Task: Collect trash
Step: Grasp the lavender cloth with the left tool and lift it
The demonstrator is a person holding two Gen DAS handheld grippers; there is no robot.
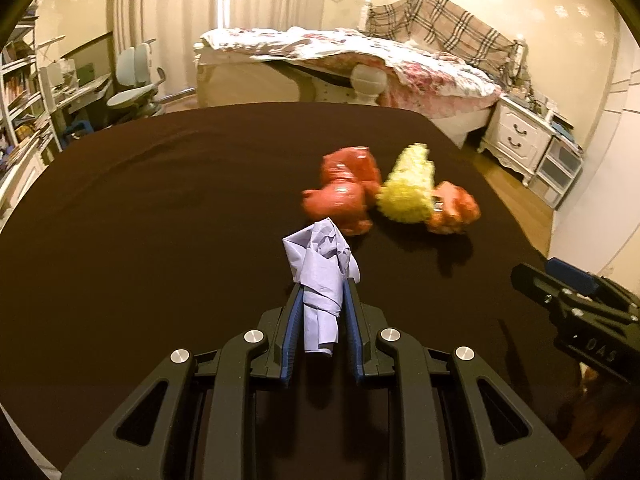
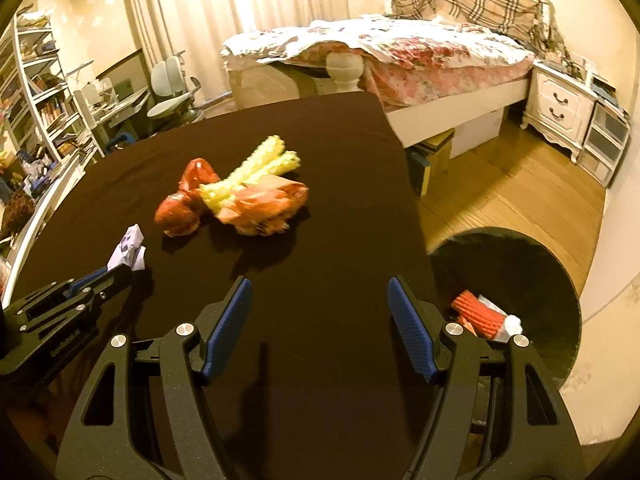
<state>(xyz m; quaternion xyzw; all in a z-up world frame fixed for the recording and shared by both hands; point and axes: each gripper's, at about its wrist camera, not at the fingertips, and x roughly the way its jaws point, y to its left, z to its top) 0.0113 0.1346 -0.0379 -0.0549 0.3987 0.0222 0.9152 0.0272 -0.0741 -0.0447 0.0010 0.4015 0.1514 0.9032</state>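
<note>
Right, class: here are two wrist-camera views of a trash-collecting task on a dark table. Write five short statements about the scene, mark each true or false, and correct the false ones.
1. The left gripper is shut on the crumpled white paper. True.
2. The right gripper holds a red wrapper. False: its jaws stand open with nothing between them.
3. The yellow piece lies on the table touching the orange-red wrappers. True.
4. The bin beside the table holds nothing. False: a red ribbed item already lies inside it.
5. The bin stands on the left gripper's side. False: it shows only in the right wrist view, at the table's right edge.
</note>
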